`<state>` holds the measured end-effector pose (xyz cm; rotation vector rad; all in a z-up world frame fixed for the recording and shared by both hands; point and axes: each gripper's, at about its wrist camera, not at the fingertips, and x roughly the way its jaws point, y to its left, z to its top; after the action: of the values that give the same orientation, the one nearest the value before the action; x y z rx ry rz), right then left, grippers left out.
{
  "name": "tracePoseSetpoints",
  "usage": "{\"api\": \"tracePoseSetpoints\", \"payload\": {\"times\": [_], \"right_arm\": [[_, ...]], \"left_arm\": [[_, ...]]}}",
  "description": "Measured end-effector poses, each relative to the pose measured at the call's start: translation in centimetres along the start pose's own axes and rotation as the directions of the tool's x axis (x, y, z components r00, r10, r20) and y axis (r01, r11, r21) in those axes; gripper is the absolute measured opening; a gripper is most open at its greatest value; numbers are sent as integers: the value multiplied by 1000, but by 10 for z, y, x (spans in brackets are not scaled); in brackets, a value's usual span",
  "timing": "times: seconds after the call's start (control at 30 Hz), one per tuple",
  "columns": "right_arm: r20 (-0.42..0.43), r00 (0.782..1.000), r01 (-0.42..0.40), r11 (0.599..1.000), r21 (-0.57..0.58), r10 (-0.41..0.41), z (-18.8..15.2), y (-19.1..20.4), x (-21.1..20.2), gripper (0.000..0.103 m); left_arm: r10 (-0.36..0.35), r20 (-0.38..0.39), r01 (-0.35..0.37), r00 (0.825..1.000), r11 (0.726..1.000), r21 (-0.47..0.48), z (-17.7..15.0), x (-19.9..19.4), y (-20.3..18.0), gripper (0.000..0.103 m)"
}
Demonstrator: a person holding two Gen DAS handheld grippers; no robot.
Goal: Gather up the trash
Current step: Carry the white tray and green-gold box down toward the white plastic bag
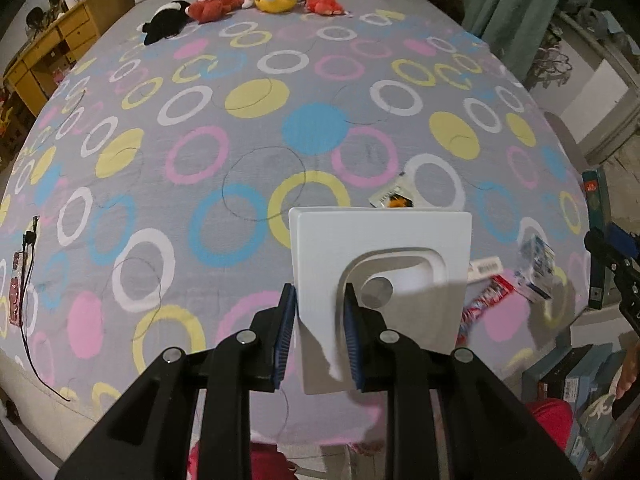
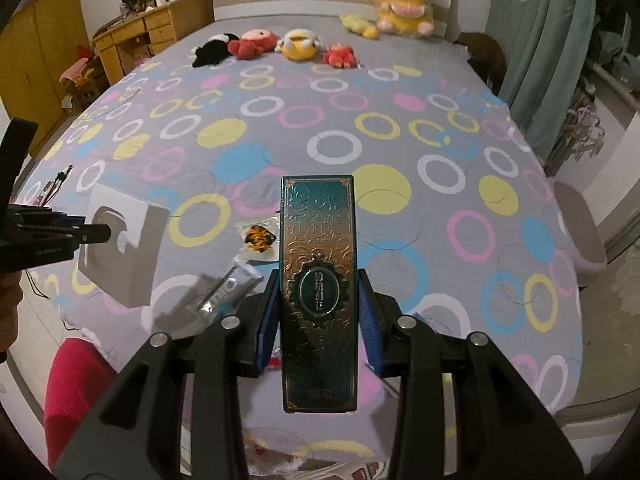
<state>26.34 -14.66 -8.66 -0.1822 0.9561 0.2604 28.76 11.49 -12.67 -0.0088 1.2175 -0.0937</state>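
Your left gripper (image 1: 316, 336) pinches the white box (image 1: 380, 248) by its edge; your right gripper (image 2: 316, 320) clamps the teal box (image 2: 318, 240).

Left gripper (image 1: 316, 336) low in the frame's centre, pointing steeply down, black arms spread, blue pads (image 1: 285, 332) pinched together on a white box (image 1: 380, 264). Seen also at the left edge of the right wrist view. Right gripper (image 2: 318, 320) bottom centre, angled downward, blue pads (image 2: 370, 320) clamped on the sides of a tall green box (image 2: 318, 248). Visible too at the right edge of the left wrist view.
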Motion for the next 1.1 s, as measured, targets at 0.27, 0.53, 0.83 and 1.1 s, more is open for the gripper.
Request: {"api": "tracePoseSetpoints", "payload": {"times": [0.27, 0.53, 0.83, 1.1], "right_arm": [[60, 998, 4, 998, -57, -1, -25, 39, -37, 36], [73, 997, -17, 997, -77, 22, -68, 71, -60, 36], [70, 997, -19, 997, -75, 24, -121, 100, -86, 36], [50, 998, -26, 998, -54, 29, -163, 119, -100, 36]], "left_arm": [[-4, 32, 3, 999, 999, 38, -45, -28, -17, 24], [17, 43, -20, 999, 997, 73, -96, -39, -36, 24], [2, 45, -7, 999, 994, 113, -153, -50, -57, 24], [-2, 21, -1, 1000, 992, 129, -194, -49, -67, 24]]}}
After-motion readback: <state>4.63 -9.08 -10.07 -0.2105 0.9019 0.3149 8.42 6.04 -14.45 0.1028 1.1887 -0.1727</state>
